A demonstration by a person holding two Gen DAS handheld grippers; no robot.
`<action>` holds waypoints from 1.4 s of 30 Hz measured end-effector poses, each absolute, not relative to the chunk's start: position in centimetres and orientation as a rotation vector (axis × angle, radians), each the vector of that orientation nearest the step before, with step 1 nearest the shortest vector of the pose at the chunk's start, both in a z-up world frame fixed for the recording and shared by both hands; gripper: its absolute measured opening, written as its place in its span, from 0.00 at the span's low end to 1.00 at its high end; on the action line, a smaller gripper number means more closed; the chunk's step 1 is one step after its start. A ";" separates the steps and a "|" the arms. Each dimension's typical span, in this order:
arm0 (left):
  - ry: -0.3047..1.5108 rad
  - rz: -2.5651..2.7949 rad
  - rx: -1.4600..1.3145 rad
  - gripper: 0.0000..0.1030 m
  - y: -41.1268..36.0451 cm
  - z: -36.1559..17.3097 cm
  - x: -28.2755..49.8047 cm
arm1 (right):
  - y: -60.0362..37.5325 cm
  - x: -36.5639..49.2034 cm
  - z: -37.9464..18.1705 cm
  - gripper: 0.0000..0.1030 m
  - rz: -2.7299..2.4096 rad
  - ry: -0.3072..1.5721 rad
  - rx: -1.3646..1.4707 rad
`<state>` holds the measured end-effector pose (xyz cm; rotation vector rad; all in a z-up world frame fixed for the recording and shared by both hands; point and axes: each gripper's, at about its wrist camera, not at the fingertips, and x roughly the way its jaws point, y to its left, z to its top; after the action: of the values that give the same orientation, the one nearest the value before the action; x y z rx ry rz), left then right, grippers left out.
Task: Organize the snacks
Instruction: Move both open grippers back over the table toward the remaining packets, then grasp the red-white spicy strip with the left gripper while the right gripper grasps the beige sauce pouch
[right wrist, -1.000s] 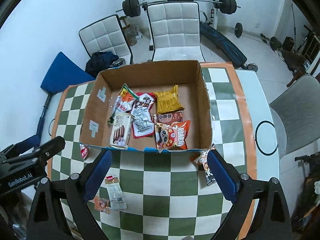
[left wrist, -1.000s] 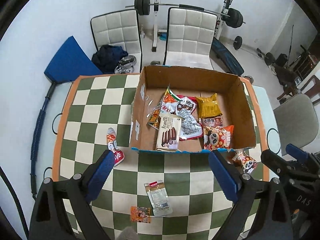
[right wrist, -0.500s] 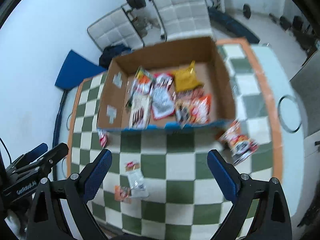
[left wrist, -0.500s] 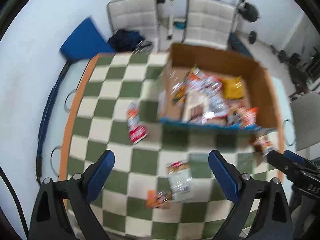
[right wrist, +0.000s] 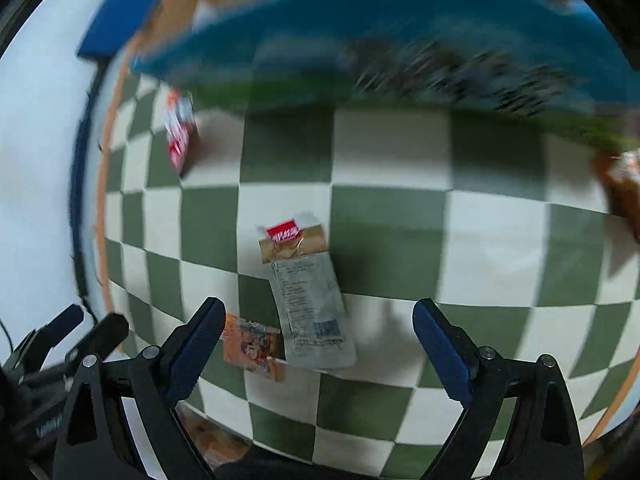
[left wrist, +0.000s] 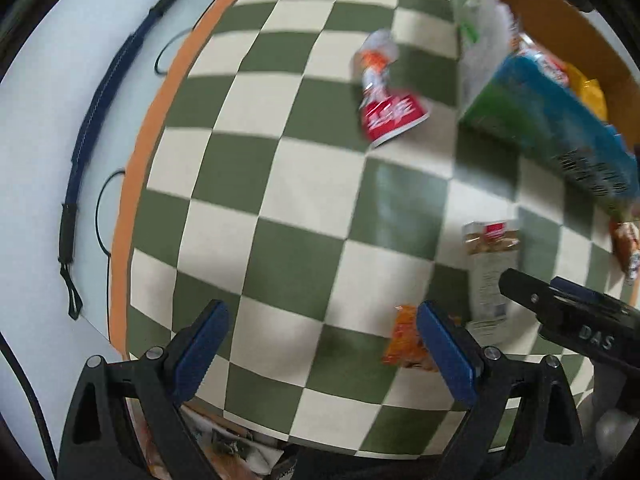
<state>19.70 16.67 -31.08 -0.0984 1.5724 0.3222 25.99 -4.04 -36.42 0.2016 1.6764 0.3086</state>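
Blur smears the box (right wrist: 360, 36); orange packet (left wrist: 406, 340) partly hidden.

A table (left wrist: 280, 184) covered in a green-and-cream checked cloth with an orange border (left wrist: 136, 184) fills the view. At ten o'clock, on the pale floor (left wrist: 36, 152) beside it, lies a dark blue strap (left wrist: 96, 92); a blue pad (right wrist: 116, 20) lies further out.

Cardboard box (right wrist: 360, 40) blurred, its contents unreadable.
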 end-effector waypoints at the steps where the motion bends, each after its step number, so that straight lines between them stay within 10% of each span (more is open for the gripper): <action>1: 1.578 0.331 -0.103 0.93 17.0 -31.4 19.5 | -3.2 25.9 -37.2 0.91 0.307 1.691 0.178; 12: 1.588 0.336 -0.192 0.93 19.1 -31.7 21.8 | 1.5 24.6 -39.7 0.77 0.280 1.688 -0.086; 16: 1.570 0.311 -0.242 0.93 19.6 -31.3 24.7 | 0.4 24.1 -39.3 0.47 0.262 1.652 -0.143; 35: 1.638 0.256 -0.350 0.90 21.0 -36.5 36.4 | -8.6 26.1 -39.5 0.47 0.098 1.686 0.068; 42: 1.673 0.270 -0.379 0.57 22.6 -38.6 37.9 | -6.4 28.6 -38.9 0.46 0.105 1.687 0.068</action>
<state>37.87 22.63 -38.60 -0.3790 1.6729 0.2697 28.60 -6.41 -38.95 0.0680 1.6868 0.1054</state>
